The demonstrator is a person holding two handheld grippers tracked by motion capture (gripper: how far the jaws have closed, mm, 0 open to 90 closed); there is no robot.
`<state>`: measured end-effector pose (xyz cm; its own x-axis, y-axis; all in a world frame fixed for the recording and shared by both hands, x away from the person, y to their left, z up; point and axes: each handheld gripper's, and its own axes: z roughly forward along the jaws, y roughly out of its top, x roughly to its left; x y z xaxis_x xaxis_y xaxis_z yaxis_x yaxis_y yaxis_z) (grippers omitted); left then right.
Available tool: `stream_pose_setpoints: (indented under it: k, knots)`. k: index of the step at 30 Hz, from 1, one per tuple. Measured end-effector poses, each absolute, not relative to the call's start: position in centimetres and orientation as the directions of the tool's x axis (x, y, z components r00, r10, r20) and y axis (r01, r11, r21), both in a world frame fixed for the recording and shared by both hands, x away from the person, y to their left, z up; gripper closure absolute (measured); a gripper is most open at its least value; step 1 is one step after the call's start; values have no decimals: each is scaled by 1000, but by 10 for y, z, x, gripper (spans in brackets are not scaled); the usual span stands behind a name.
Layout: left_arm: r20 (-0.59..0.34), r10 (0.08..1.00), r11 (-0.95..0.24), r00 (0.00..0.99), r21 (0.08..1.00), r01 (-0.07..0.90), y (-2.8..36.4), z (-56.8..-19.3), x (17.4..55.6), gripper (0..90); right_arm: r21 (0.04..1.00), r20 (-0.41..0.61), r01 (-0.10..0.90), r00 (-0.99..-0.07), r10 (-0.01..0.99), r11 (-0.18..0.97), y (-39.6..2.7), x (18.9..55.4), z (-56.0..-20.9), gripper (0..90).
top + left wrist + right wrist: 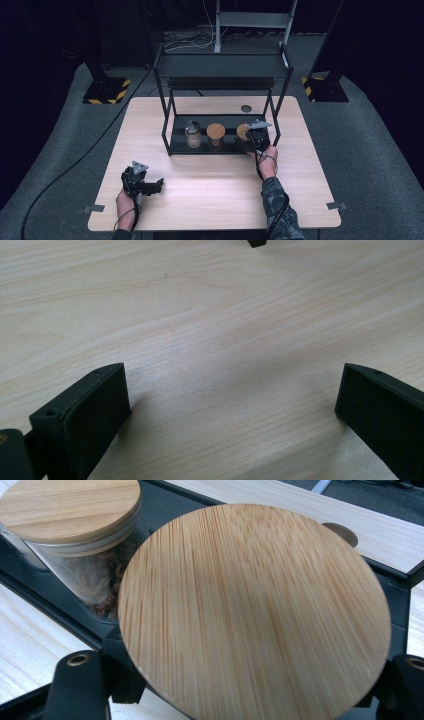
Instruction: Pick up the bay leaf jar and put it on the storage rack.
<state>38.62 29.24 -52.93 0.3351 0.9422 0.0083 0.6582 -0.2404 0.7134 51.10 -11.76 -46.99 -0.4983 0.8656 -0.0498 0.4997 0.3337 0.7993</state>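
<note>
The right tool (251,141) is clamped on a wooden-lidded jar (255,612) at the right end of the black rack's (167,142) lower tray, just beside a second lidded jar (70,510) and a third jar (193,134) further left. The left tool (157,186) is rested low over the bare counter (210,330), jaws spread wide with nothing between them.

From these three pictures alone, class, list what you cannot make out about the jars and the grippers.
- Right jar: its contents, hidden under its wooden lid in the right gripper view.
- Right gripper: its jaws, covered by its own body in the high view.
- Middle jar: contents too small in the high view.
- Left gripper: body cut off at the bottom edge.
</note>
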Motion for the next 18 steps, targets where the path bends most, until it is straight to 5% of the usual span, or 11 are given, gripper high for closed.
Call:
stream_pose_setpoints:
  k: [18]
  knots:
    - [10,942,-241,334,715,657,292,-529,386,4,795,-75,491,-502,862,355,-110,515,-478,246]
